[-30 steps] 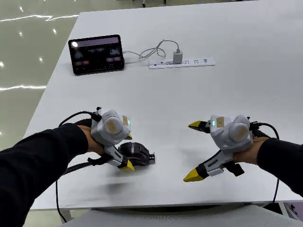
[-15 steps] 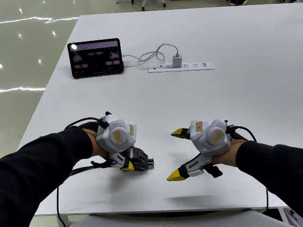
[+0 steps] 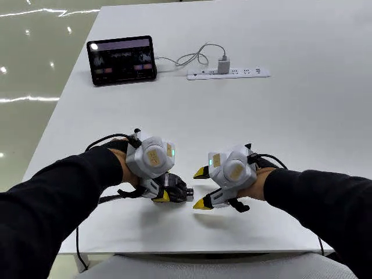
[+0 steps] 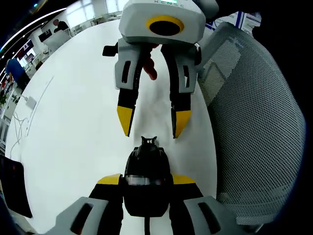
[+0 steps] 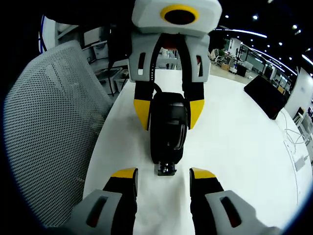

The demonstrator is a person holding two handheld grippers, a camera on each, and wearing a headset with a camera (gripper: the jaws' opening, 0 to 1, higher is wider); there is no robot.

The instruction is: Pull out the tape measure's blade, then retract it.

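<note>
Tape measure (image 5: 168, 127) on counter (image 3: 232, 116), clamped in left claw (image 4: 146, 179); right claw (image 3: 201, 188) spread apart just beside it.

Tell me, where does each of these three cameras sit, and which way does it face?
Head view: on the person's head, looking down at the table, both sleeves, the left gripper and the right gripper.
Left gripper view: on the left gripper, looking along its jaws, shut on the tape measure, toward the right gripper.
Right gripper view: on the right gripper, jaws open, facing the left gripper.
Shared: both gripper views show the tape measure and the mesh chair.
</note>
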